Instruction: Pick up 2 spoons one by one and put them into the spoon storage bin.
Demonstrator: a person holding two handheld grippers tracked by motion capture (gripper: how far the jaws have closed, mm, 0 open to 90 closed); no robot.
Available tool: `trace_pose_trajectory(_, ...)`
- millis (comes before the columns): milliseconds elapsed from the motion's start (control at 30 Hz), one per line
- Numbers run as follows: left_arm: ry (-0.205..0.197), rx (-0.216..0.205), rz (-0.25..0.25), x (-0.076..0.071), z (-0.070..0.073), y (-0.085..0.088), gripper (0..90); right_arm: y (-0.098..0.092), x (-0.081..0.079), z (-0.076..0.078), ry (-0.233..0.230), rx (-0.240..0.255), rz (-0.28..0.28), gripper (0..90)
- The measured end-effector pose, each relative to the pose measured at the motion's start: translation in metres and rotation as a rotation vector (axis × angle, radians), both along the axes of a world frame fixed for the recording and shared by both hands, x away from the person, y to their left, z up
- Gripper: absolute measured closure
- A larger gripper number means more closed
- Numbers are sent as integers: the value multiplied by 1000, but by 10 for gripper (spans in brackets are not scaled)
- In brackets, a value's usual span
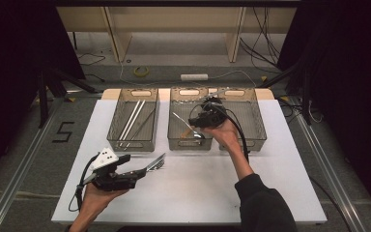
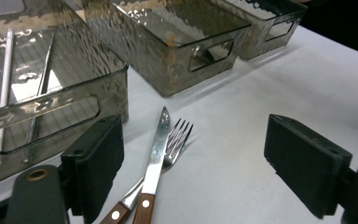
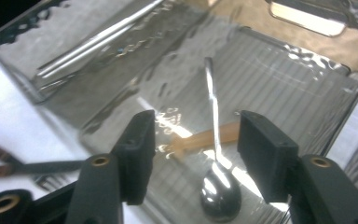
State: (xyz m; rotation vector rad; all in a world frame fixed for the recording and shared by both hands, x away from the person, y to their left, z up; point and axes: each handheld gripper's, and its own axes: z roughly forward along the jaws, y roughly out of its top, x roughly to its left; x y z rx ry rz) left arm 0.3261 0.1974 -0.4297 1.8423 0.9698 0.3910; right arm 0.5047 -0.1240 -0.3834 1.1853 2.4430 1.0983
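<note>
A steel knife [image 2: 156,154] and fork [image 2: 177,137] with wooden handles lie side by side on the white table, in front of the bins. My left gripper [image 2: 196,149] is open, its jaws wide on either side of them and touching neither; in the high view the left gripper [image 1: 142,173] sits low at the front left beside the knife and fork [image 1: 155,164]. My right gripper [image 3: 196,135] hangs open over the middle bin [image 1: 186,143]. A metal spoon [image 3: 216,191] lies on that bin's floor, across a wooden stick [image 3: 205,137]. Nothing is between the jaws.
Three smoky clear bins stand in a row at the table's far side. The left bin [image 1: 132,145] holds two white sticks [image 1: 133,118] and a thin metal one. The right bin [image 1: 253,121] lies under my right forearm. Cables trail on the floor beyond the table.
</note>
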Motion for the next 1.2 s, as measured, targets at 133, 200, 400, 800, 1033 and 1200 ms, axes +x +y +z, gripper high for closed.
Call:
trace_pose_trajectory(133, 12, 10, 3, 1, -1, 0, 193, -1, -17, 6, -28, 19, 38, 411)
trace_pose_trajectory(200, 24, 17, 3, 2, -2, 1, 193, -3, -27, 9, -45, 29, 60, 394)
trace_pose_trajectory(400, 51, 29, 7, 4, -2, 1, 193, -13, -64, 9, -76, 85, 112, 353)
trace_pose_trajectory(800, 73, 89, 6, 10, 0, 2, 195, -33, -119, -5, -135, 189, 146, 331)
trace_pose_trajectory(1033, 95, 139, -8, 14, 4, 0, 196, -52, -135, -20, -148, 212, 150, 335)
trace_pose_trajectory(1200, 117, 169, -18, 16, 6, -1, 197, -66, -144, -29, -144, 232, 131, 335)
